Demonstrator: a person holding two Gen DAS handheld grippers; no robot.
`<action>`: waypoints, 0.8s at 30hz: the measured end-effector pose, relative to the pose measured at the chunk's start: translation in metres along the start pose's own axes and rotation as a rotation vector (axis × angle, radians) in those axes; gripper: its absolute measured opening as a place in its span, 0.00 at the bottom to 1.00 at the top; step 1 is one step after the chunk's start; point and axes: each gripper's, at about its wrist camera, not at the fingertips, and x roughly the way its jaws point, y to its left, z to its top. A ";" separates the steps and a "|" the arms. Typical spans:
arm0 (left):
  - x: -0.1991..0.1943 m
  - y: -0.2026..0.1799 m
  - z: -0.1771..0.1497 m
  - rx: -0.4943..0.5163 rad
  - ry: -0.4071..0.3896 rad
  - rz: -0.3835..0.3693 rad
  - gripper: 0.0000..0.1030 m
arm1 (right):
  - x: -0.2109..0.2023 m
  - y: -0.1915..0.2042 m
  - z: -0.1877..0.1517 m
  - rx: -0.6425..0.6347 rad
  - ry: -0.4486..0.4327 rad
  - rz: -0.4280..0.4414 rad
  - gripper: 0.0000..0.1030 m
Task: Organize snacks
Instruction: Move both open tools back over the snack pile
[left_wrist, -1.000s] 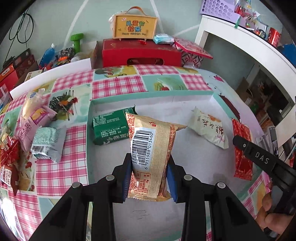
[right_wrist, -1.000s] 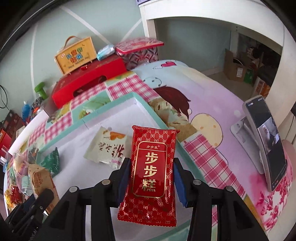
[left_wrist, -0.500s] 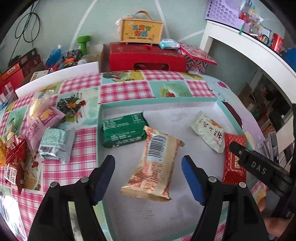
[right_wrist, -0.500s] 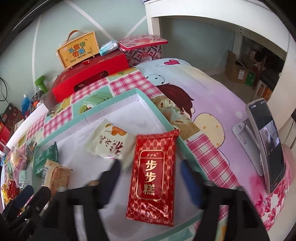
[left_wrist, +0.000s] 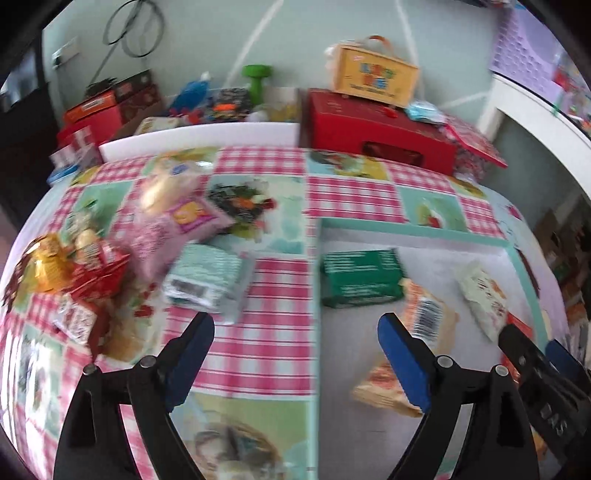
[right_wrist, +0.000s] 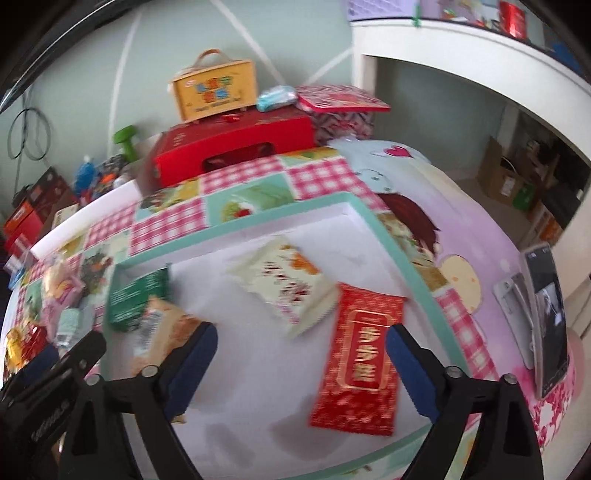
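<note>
My left gripper (left_wrist: 295, 332) hangs over the checked cloth at the left rim of the teal-edged tray (left_wrist: 406, 227), jaws still opening, nothing between them. The gold barcode packet (left_wrist: 424, 325) lies loose in the tray just right of its right finger, beside a green packet (left_wrist: 360, 278) and a cream packet (left_wrist: 484, 295). My right gripper (right_wrist: 301, 339) is over the tray floor, jaws also opening. The red packet (right_wrist: 362, 354) lies flat below it near the right finger (right_wrist: 406, 369), untouched. Loose snacks, a pink packet (left_wrist: 173, 229) among them, are heaped on the cloth at left.
A red box (left_wrist: 380, 129) with a yellow carry box (left_wrist: 373, 74) on top stands behind the tray. A phone on a stand (right_wrist: 550, 317) is right of the tray. A white shelf unit (right_wrist: 461, 48) rises at the back right.
Both grippers went from shut to wide open, dropping the gold packet and the red packet into the tray. The left gripper swung left toward the snack pile; the right one shifted left too.
</note>
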 end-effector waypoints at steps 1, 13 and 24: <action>0.000 0.004 0.001 -0.008 0.001 0.013 0.88 | -0.001 0.007 -0.001 -0.015 0.001 0.006 0.92; 0.004 0.043 0.001 -0.049 -0.006 0.143 1.00 | 0.001 0.051 -0.009 -0.101 0.012 0.081 1.00; -0.007 0.052 0.004 -0.063 -0.047 0.076 1.00 | -0.003 0.061 -0.011 -0.101 0.002 0.110 1.00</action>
